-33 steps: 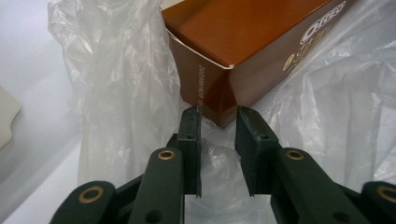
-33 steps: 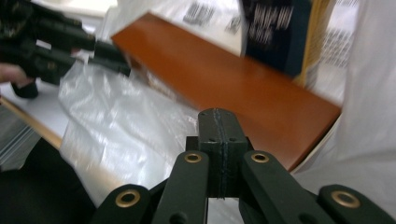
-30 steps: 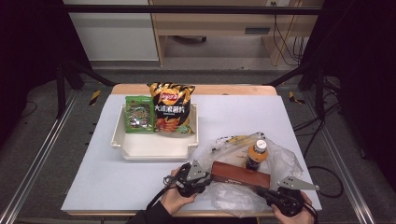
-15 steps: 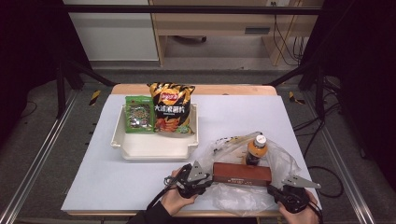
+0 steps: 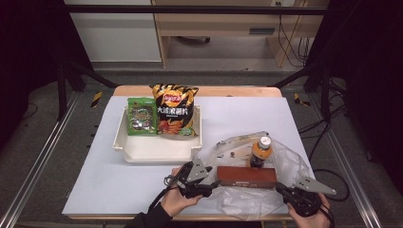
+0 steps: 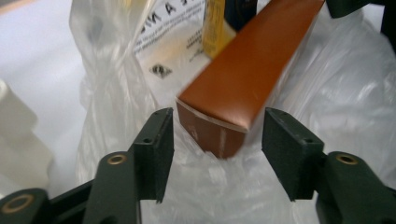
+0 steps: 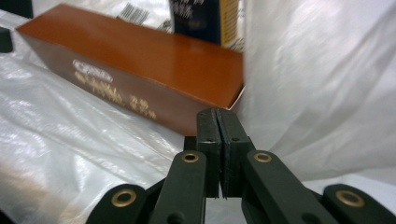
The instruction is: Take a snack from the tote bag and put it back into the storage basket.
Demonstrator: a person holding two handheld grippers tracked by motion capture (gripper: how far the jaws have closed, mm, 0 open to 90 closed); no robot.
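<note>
Left gripper view: left tongs (image 6: pixel 217 154) have just opened, releasing brown box (image 6: pixel 247 79); right tongs (image 7: pixel 219 154) pinch plastic bag (image 7: pixel 84 154) closed, steadying it.

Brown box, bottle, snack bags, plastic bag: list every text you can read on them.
Chip bag: red logo and white characters, too small to read.
Green packet: unreadable.
Brown box: gold print, blurred.
Bottle: label unreadable.
Plastic bag: black print, blurred.
</note>
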